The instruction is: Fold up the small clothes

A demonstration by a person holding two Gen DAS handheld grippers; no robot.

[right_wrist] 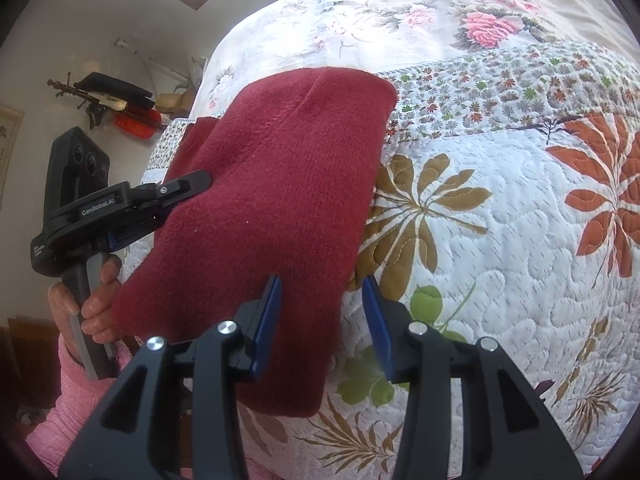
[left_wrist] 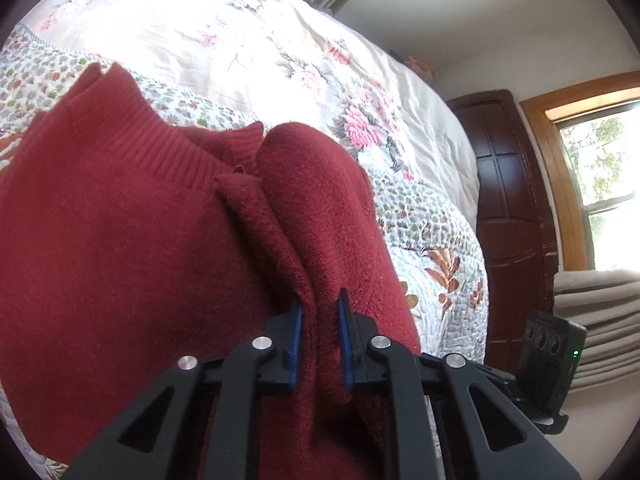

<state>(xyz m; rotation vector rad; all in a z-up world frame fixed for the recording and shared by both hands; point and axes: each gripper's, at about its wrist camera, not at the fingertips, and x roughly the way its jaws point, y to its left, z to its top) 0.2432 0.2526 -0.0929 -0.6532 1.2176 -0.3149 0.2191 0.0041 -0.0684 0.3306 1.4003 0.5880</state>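
In the left wrist view, my left gripper (left_wrist: 320, 312) is clenched on a thick fold of the red sweater (left_wrist: 120, 240). The knit is pinched between the two blue pads (left_wrist: 296, 344), and it bulges up just above them. The ribbed collar (left_wrist: 176, 148) of the sweater is beyond the pinched fold, further from me. The sweater lies on the quilted bedspread (left_wrist: 432, 248), which has small flowers and brown leaves. Beyond the sweater there is a cream cover with pink roses (left_wrist: 248, 48). To the right of the sweater, past the edge of the bed, I see a dark wooden footboard (left_wrist: 508, 216) and a window (left_wrist: 596, 168). My other gripper's body shows at the lower right, beside the footboard.

In the right wrist view, my right gripper (right_wrist: 324, 312) is released. Its blue pads (right_wrist: 268, 320) stand apart, and they grasp nothing. The near right edge of the sweater (right_wrist: 280, 200) lies between them, together with a strip of the bedspread (right_wrist: 500, 220). From here the sweater looks like a folded, long block on the quilt. My left gripper (right_wrist: 188, 188) reaches into the left side of the sweater, and my left hand (right_wrist: 92, 304) holds its handle, with a pink sleeve (right_wrist: 80, 400) below. Left of the sweater, on the wall, some dark and red things hang; I cannot tell what they are.
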